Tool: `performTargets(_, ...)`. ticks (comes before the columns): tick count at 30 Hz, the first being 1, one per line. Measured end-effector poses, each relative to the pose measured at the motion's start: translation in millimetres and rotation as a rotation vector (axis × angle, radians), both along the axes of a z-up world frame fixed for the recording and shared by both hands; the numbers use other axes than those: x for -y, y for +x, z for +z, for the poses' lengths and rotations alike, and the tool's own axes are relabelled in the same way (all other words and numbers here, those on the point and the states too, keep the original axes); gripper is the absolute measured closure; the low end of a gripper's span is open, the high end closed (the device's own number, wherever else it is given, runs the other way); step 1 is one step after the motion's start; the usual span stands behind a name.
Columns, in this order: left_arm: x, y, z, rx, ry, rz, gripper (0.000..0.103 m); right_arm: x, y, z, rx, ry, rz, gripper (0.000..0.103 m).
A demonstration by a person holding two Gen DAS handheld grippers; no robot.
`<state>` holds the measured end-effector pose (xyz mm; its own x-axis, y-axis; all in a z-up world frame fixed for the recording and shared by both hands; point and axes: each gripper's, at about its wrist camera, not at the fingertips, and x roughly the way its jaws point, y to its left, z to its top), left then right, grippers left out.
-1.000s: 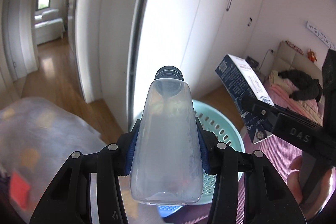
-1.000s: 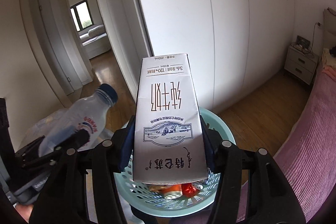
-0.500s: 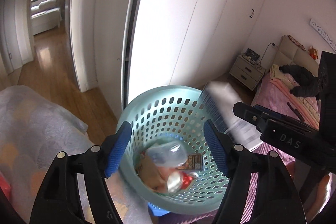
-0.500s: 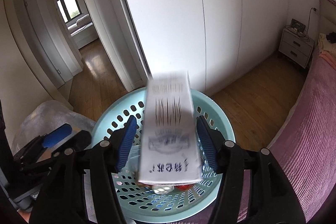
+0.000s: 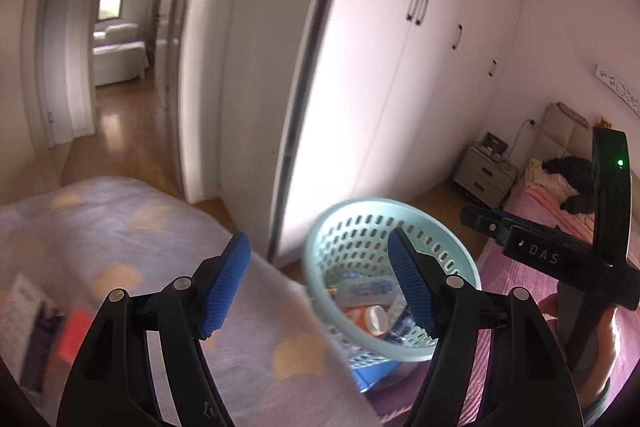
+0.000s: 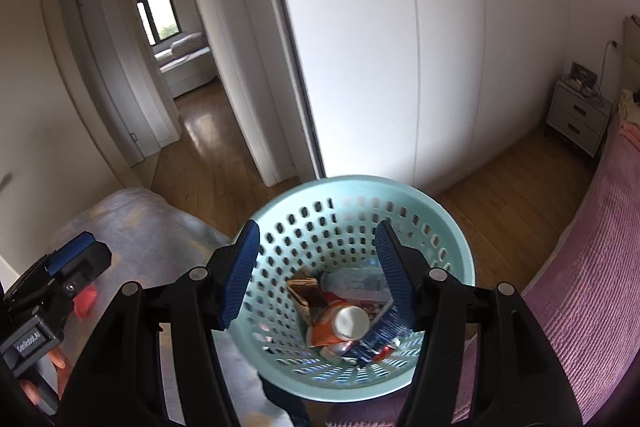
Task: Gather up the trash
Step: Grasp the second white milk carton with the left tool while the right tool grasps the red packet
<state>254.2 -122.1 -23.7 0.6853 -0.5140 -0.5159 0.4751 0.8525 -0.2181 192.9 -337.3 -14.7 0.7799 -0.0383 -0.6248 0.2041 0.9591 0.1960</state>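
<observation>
Right wrist view: the right gripper (image 6: 316, 267) is hanging directly over a pale teal perforated basket (image 6: 452, 227), its two blue-padded fingers (image 6: 240, 275) spread wide apart with nothing between them. Inside the basket, trash is lying in a heap: a blue and white milk carton (image 6: 380, 335) leaning on its side, a bottle with a white cap (image 6: 352, 321) pointing upward, an orange wrapper (image 6: 324, 333) and a brown packet (image 6: 306, 293). The basket is sitting between a bed with a pink ribbed cover (image 6: 580, 287) on the right and a lavender blanket with pale yellow spots (image 6: 160, 227) on the left. At the lower left edge, the left gripper (image 6: 64, 267) is showing from the side above the blanket, with a small red item (image 6: 86, 297) just beside it.

In the left wrist view, the left gripper (image 5: 320, 283) is also standing open and empty, its blue pads (image 5: 226, 287) well apart, hovering over the edge of the blanket (image 5: 120, 227) with the basket (image 5: 320, 227) seen between the fingers and to the right. The picture is somewhat blurred. On the blanket at lower left, a red item (image 5: 74, 335) and a white and dark packet (image 5: 30, 327) are lying near each other. The right gripper (image 5: 536, 247) is reaching in from the right.

White wardrobe doors (image 6: 380, 67), a wooden floor (image 6: 512, 171) and a bedside cabinet (image 6: 576, 119) are filling the background.
</observation>
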Motion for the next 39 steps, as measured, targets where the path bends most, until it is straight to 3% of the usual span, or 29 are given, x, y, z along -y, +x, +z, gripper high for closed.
performTargets(9,-129,-26,19,0.046,0.000,0.248,0.020,-87,-6,11,0.072,0.021,0.161,0.046)
performTargets(17,-217,-17,-15,-0.062,0.067,0.392,0.014,-179,12,-17,0.016,0.009,0.332,0.046)
performTargets(23,-245,-9,-51,-0.136,0.103,0.389,0.014,-233,24,-38,-0.015,-0.030,0.415,0.047)
performTargets(29,-248,1,-72,-0.196,0.040,0.332,0.014,-258,28,-54,-0.062,-0.035,0.464,0.047)
performTargets(34,-238,6,-80,-0.217,0.089,0.318,0.023,-274,34,-64,-0.101,-0.013,0.499,0.047)
performTargets(37,-237,8,-88,-0.242,0.111,0.317,0.043,-280,40,-68,-0.129,0.018,0.508,0.047)
performTargets(39,-241,8,-89,-0.237,0.110,0.343,0.047,-284,44,-73,-0.152,0.039,0.514,0.047)
